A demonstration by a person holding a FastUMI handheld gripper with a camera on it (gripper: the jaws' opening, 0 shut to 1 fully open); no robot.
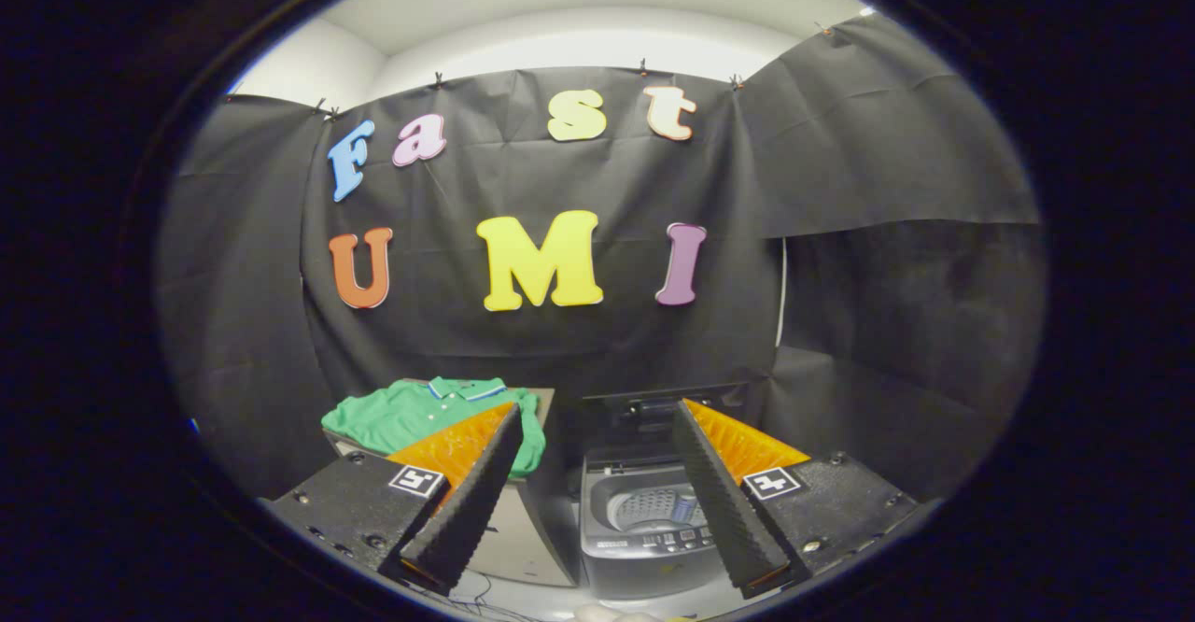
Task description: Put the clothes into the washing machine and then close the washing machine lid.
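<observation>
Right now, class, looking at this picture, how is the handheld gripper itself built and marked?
The gripper has two long wedge-shaped fingers with ribbed, saw-toothed inner faces. Each sits on a dark, rough-textured block fastened with screws, and each block carries a small square white tag with a black pattern. The fingers stand apart, open.

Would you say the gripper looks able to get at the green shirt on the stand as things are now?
Probably yes: the gripper is open, and the green shirt lies uncovered on the stand, beyond the fingers, beside the washing machine, with nothing between.
</observation>
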